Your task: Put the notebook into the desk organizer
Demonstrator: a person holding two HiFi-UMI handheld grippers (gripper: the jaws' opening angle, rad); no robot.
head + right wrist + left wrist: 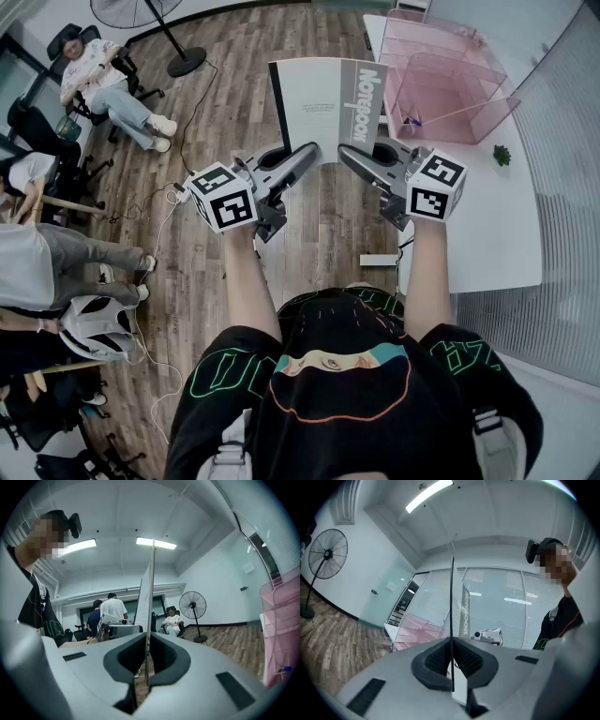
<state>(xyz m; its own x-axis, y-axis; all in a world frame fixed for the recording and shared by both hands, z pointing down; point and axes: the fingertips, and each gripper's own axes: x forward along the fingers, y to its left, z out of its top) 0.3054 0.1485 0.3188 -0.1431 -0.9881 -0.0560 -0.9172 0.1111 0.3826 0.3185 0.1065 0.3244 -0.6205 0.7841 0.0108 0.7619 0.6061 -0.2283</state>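
A grey notebook with a darker spine stands upright in the air between both grippers. My left gripper is shut on its lower left part, and my right gripper is shut on its lower right part by the spine. In the left gripper view the notebook shows edge-on as a thin line pinched in the left gripper. The right gripper view has the notebook clamped the same way in the right gripper. The pink see-through desk organizer sits on the white table, ahead and to the right.
A small green plant lies on the table right of the organizer. A standing fan and a seated person are at the far left, with more people, chairs and a floor cable along the left side.
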